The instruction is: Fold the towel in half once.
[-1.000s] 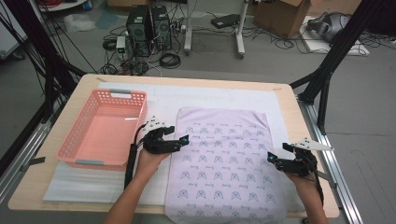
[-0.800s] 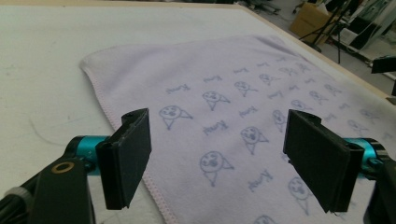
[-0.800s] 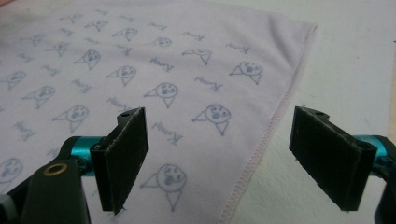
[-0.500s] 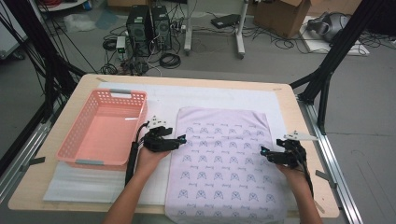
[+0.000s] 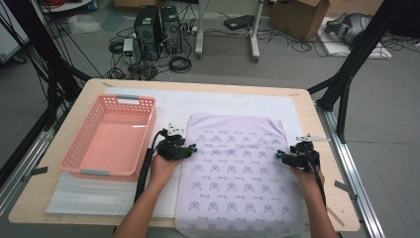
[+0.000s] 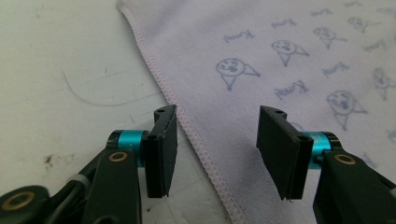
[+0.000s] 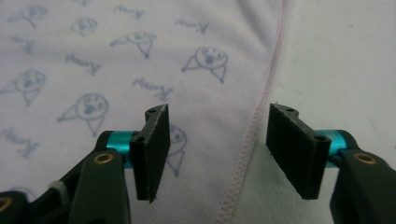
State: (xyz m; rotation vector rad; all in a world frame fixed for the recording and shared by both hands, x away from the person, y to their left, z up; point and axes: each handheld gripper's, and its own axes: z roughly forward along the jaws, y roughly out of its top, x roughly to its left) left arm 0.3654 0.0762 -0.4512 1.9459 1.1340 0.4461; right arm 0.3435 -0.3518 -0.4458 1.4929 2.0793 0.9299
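A light wooden table point(image 5: 307, 114) carries a white foam sheet point(image 5: 233, 101), on which a pale lilac towel printed with small faces point(image 5: 237, 168) lies flat, right of an empty pink plastic basket point(image 5: 111, 136). The left gripper point(image 5: 190, 148) sits at the towel's left hem, the right gripper point(image 5: 279, 155) at its right hem. Each pair of fingers point(image 6: 161, 149) point(image 7: 152, 149) has just been closing, straddling a stitched edge, half-spread and not yet pinching it.
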